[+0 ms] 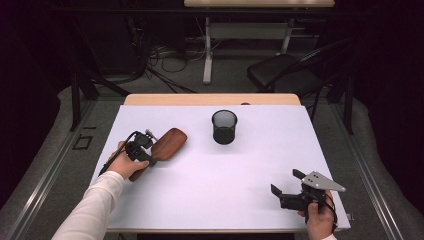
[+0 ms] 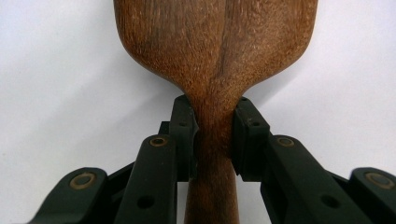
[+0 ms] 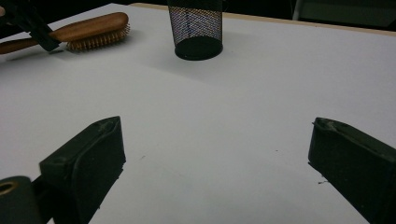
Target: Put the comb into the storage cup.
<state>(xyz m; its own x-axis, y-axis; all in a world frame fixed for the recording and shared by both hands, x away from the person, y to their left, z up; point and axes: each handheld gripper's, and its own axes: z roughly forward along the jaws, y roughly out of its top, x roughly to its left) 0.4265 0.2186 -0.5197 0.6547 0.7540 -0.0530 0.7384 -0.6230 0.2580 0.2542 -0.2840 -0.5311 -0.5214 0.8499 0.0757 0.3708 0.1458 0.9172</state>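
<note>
Left gripper view: the brush (image 2: 215,51) is pinched at its narrow neck by the left gripper (image 2: 215,135), head lying on the white worktop (image 1: 225,175) left of the mesh cup (image 1: 224,127). Stiff, light, smooth wood is judged; the neck suits gripping. The right gripper (image 1: 287,187) is held spread wide, empty.

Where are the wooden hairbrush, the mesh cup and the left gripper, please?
wooden hairbrush (image 1: 170,143), high view, back of its head.
mesh cup (image 1: 224,127), high view, side wall.
left gripper (image 2: 215,135), left gripper view, between its fingertips.
</note>
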